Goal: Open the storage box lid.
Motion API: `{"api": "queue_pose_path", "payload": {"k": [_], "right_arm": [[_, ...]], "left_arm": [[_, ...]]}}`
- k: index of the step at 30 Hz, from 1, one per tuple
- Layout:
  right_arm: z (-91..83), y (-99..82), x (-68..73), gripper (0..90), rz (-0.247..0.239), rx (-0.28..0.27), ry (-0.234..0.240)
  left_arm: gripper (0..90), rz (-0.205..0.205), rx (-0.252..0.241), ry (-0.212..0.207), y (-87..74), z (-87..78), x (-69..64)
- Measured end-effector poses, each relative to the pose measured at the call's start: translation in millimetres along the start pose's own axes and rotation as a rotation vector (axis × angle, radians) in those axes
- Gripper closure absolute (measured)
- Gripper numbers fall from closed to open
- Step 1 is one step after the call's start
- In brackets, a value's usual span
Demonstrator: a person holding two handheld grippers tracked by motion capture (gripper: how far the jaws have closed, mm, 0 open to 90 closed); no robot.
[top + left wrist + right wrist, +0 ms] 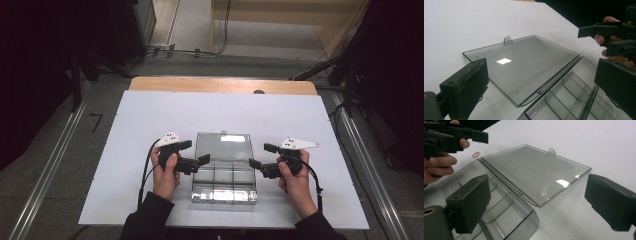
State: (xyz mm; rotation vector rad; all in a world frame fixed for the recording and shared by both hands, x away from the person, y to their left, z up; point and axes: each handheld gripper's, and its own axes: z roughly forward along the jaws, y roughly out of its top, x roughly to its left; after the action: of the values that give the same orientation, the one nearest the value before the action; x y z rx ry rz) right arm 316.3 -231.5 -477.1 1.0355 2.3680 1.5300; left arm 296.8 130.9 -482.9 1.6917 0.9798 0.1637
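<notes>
- The clear plastic organiser box is lying open on the white table, sitting between the two claws in the high view, with the left gripper just off its left edge and the right gripper just off its right edge.
- Its flat lid is lying folded back flat on the table, reaching away from the person beyond both claws; a small hanging tab is sticking out of the lid's far edge.
- The hinge line is running across just ahead of each claw's tips, and the divided tray with its curved partitions is sitting on the near side, below and between the jaws in both gripper views.
- The compartments that are showing in the gripper views are looking bare.
- The left gripper is standing with its jaws wide apart, pointing inward toward the box; nothing is sitting between the pads, and they are touching neither lid nor tray.
- The right gripper is likewise gaping wide, pointing inward from the opposite side, with nothing pinched and no contact with the box.
- Each claw is being carried by a hand wrapped round its handle, a dark sleeve coming in from the near edge.
- In the right gripper view a small pale ring is lying on the table beyond the tray, near the other claw's hand.
- A wooden strip is showing along the table's far edge, well beyond both claws.
</notes>
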Motion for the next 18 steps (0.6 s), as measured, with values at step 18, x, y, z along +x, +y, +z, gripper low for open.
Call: {"api": "queue_pose_path", "payload": {"k": [18], "right_arm": [[-31.6, -9.9, 0.4, 0.0, -0.085, -0.021, -0.015]], "left_arm": [[0.0, 0.046, 0.041, 0.023, -5.8, -31.0, 3.3]]}}
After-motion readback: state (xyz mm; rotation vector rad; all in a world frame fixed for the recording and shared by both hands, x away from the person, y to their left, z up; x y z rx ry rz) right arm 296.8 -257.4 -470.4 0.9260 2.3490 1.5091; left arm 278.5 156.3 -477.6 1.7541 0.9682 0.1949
